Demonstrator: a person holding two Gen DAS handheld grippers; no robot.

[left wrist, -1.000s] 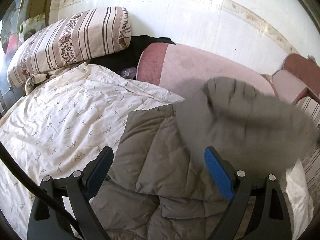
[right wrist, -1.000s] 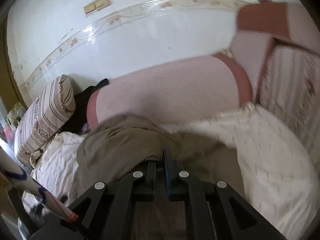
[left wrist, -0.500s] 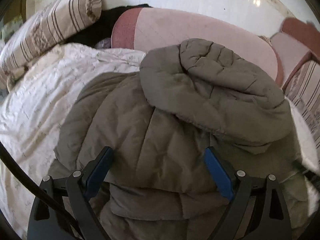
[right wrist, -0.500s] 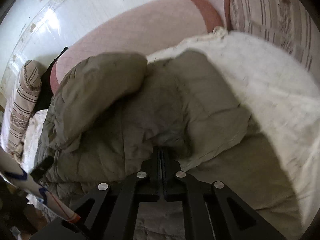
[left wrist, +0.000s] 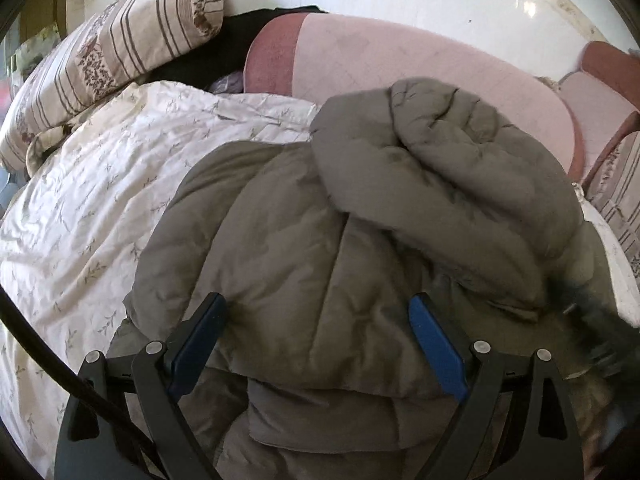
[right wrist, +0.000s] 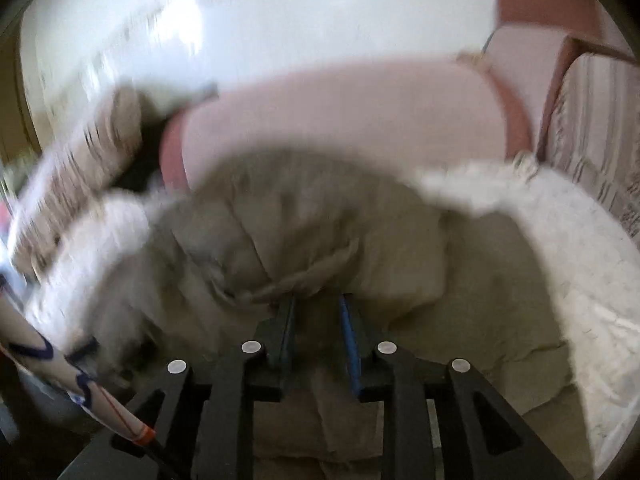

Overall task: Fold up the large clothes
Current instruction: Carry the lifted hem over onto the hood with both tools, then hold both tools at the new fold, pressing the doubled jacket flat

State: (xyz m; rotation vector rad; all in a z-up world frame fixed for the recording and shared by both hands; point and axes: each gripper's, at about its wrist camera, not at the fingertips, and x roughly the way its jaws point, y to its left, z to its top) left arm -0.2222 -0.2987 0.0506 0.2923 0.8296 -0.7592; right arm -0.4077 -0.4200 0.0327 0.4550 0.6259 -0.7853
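Jacket (left wrist: 320, 248) heaped on our bed (left wrist: 80, 216) | left tongs (left wrist: 316, 320) spread wide above it | right tongs (right wrist: 316, 312) just parting, seemingly clear of fabric

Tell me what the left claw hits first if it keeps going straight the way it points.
Most likely the grey padded jacket: the left claw stands open right over its quilted body, with nothing in between. How close it already is, the picture does not settle.

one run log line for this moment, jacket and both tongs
jacket: folded over on bed | left tongs: open over it | right tongs: just opening, jacket fold between them
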